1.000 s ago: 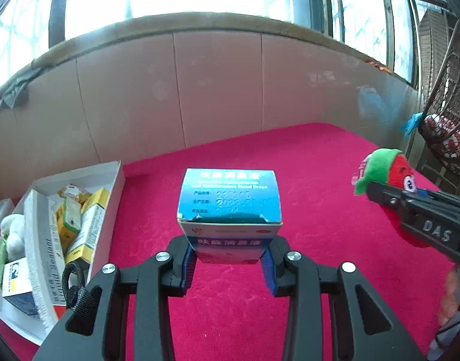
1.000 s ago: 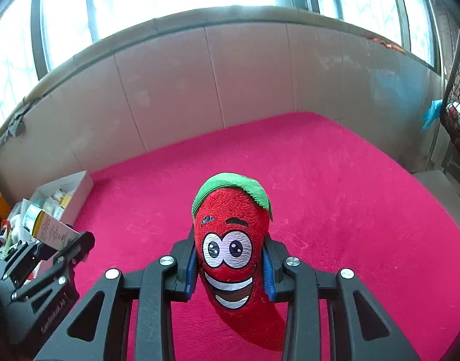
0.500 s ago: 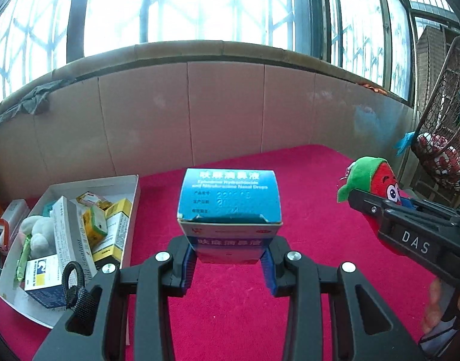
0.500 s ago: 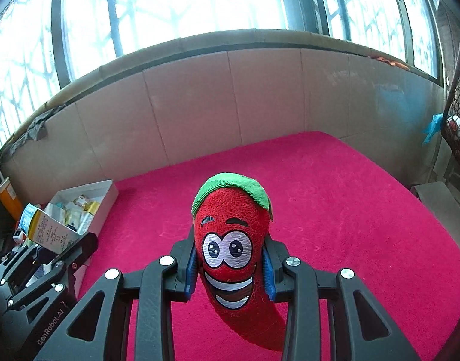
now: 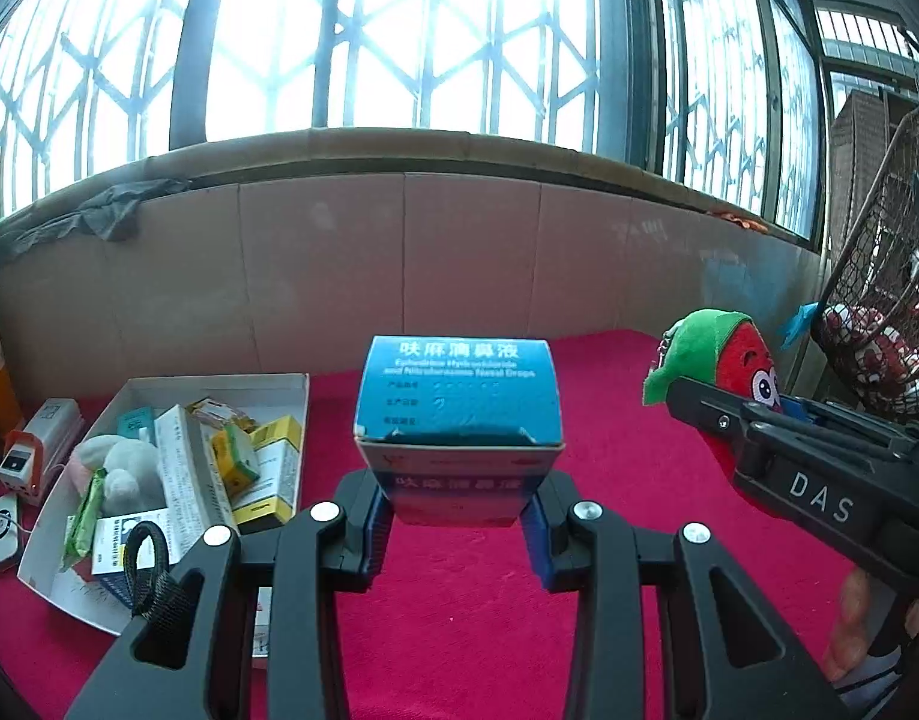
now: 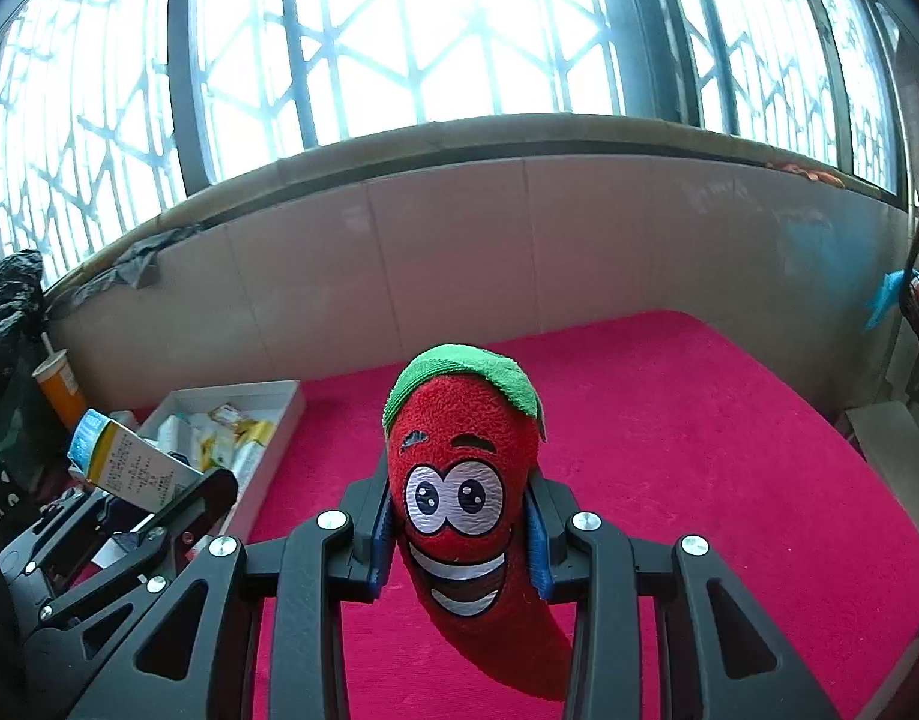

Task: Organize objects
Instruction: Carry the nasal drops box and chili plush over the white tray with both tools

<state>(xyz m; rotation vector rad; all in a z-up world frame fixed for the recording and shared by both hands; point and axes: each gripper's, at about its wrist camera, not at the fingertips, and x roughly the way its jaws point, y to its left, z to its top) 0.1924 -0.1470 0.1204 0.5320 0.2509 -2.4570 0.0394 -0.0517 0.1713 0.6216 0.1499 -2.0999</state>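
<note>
Over the last second both loads have been lifted higher above the red-covered counter [image 5: 459, 630], more window being shown in both views. The white tray [image 5: 294, 387], already holding boxes, is kept as landmark: right of it, the blue medicine box [image 5: 459, 402] is clamped in the left gripper [image 5: 459, 531]; farther right, the chili plush [image 6: 465, 480] is clamped in the right gripper [image 6: 459, 543]. Neither has yet been placed.

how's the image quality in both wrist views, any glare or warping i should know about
Left wrist view: the windows are blown out white, the sill bows from fisheye warp, and the small print on the blue medicine box in the left gripper is soft. Right wrist view: same backlight and curvature, yet the chili plush toy in the right gripper is sharp and evenly lit.
</note>
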